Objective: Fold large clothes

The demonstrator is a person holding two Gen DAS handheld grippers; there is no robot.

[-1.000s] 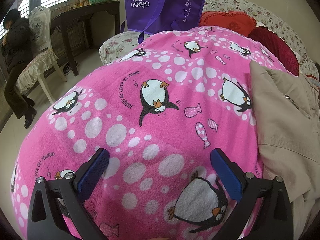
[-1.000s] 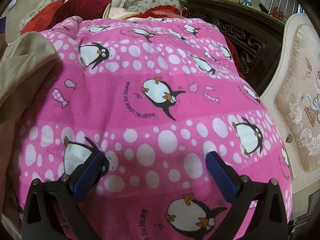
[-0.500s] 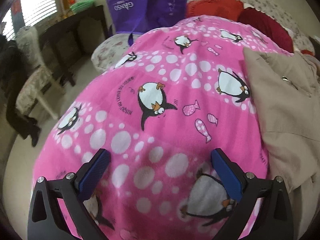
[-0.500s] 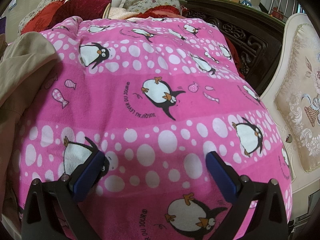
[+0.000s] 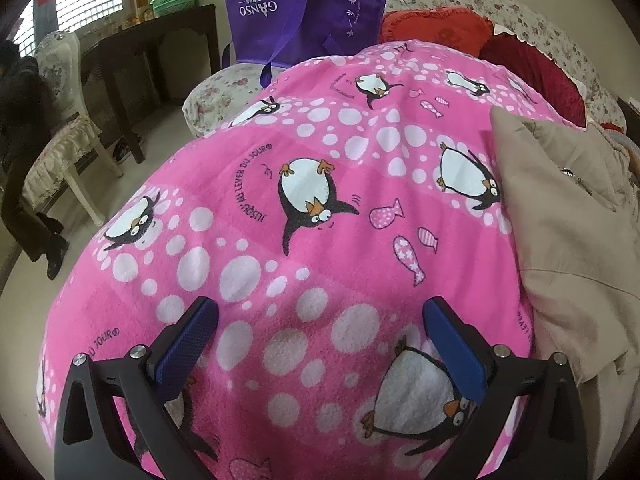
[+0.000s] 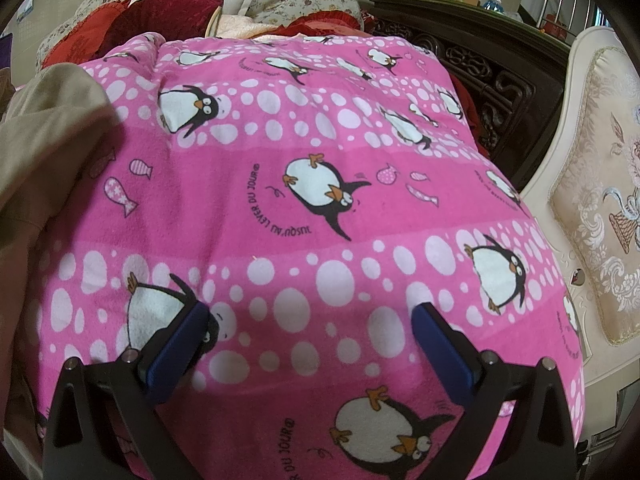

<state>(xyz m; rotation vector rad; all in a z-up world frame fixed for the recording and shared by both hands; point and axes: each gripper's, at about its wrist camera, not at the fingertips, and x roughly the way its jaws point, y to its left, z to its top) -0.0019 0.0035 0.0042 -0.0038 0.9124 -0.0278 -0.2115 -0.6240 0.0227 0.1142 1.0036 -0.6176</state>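
**Item 1: left tool** point(image 5: 320, 316). Your jaws stand wide apart with nothing between them, over the near part of the pink penguin blanket point(image 5: 304, 216). Whether the pads touch the fleece cannot be told. Probable reason for the stance: you are ready to pinch cloth but have not yet picked a spot.

**Item 2: right tool** point(image 6: 310, 314). Likewise spread and holding nothing, above the blanket's point(image 6: 320, 184) dotted band. No fabric is gathered between the pads.

**Item 3: beige jacket** point(image 5: 568, 232). This looks to be the garment to fold. It lies crumpled on the blanket, to the right of your left tool and to the left of your right tool point(image 6: 44, 140), so between the two. A zip pull shows on its upper part. The nearest hem sits just beside the left tool's right finger point(image 5: 452, 344).

**Item 4: working surface.** The blanket is spread smooth and draped over a soft mound; what lies under it is hidden. It falls away at its far-left edge from the left tool and its far-right edge from the right tool.

**Item 5: surroundings.**
- Purple bag point(image 5: 304, 8): ahead of the left tool, past the blanket's far edge.
- Red cushions point(image 6: 132, 20): ahead of the right tool.
- Cream upholstered chair point(image 6: 600, 184): close along the right side.

**Open room:** broad flat blanket ahead of both tools, likely enough to lay the jacket out; tightest beside the chair.
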